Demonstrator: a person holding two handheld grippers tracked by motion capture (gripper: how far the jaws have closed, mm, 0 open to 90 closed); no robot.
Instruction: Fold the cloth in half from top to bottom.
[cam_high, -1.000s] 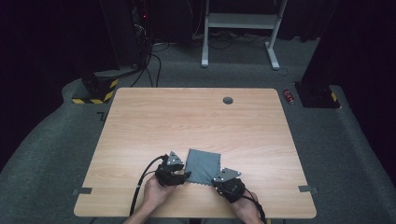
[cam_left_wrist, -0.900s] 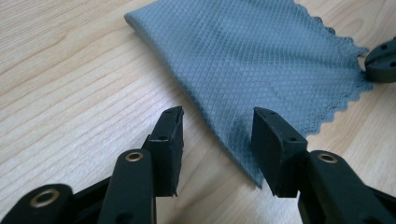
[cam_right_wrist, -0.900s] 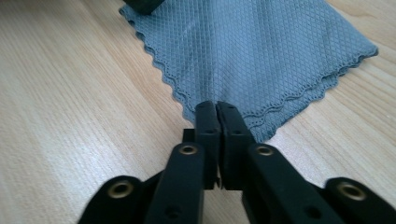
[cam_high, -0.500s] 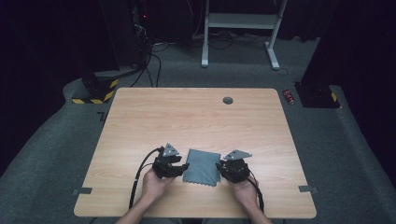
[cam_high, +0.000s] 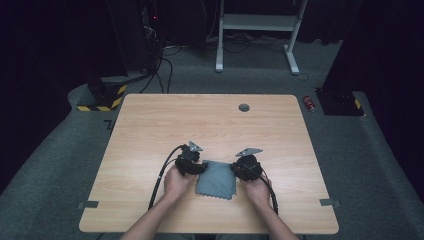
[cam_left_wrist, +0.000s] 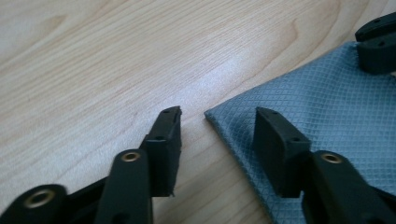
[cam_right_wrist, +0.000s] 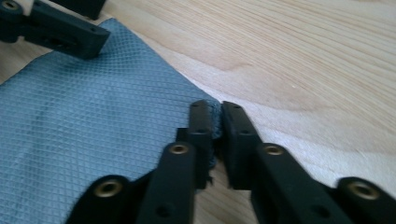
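Lying flat on the near half of the wooden table is one grey cloth, diamond-weave, its near edge pinked in small zigzags; one cloth, two grippers, two hands counted.

Left side: left hand on the left gripper, one black cable looping from it toward the table's near edge; in the left gripper view its two jaws stand spread about halfway, having just been closing; one fingertip rests over bare wood just beside the cloth's corner, the other fingertip sits above the cloth itself; the corner lies between them, pads not pressing on it; fabric flat underneath, not lifted.

Centre: cloth between the two grippers, well clear of the far half of the table; one small dark round grommet set in the tabletop near the far edge.

Right side: right hand on the right gripper, one cable trailing back along the forearm; in the right gripper view the jaws are pressed nearly together, pinching the cloth's far right corner, having just been closing; a small bunch of fabric shows in the narrow slit between the fingers.

Beyond the table: one small red can on the grey carpet by the far right corner; one yellow-and-black striped block by the far left corner.
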